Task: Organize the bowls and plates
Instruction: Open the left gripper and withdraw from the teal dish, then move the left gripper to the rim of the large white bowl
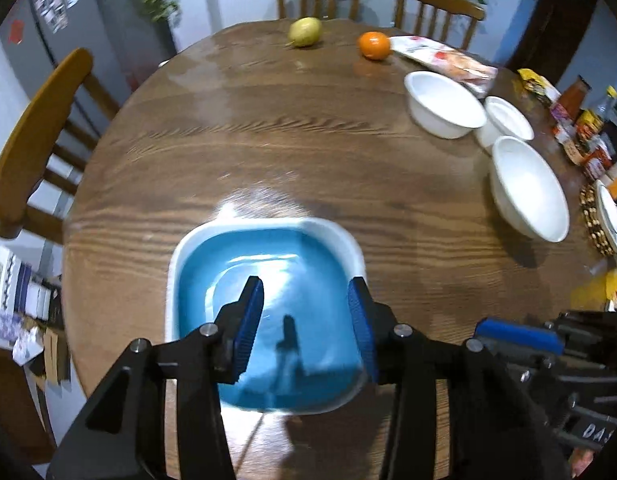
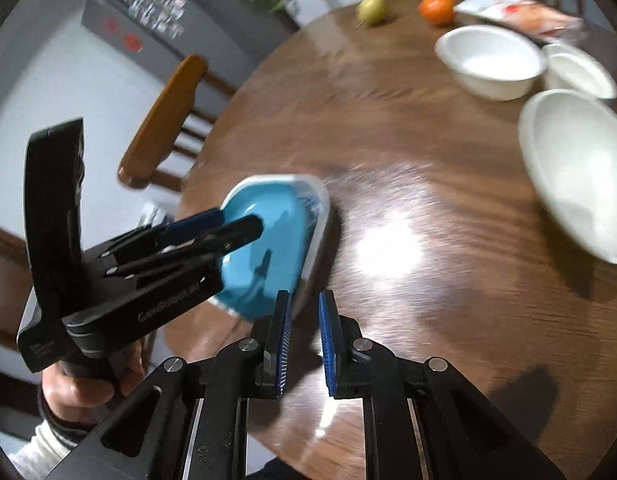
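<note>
While the left gripper [image 1: 306, 312] hangs spread over the blue dish [image 1: 268, 280], one finger inside it and one at its right rim, the dish sits at the table's [image 1: 268, 140] near edge; the right gripper [image 2: 304, 336] is parted and empty beside it, and three white bowls [image 1: 444, 104] stand well apart at right

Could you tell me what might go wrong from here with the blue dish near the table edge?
The blue dish looks tilted in the right wrist view, close to the table edge, so it could slip off. The left gripper straddles one rim only, a grip that may twist. The three white bowls crowd the right side, leaving little room.
</note>
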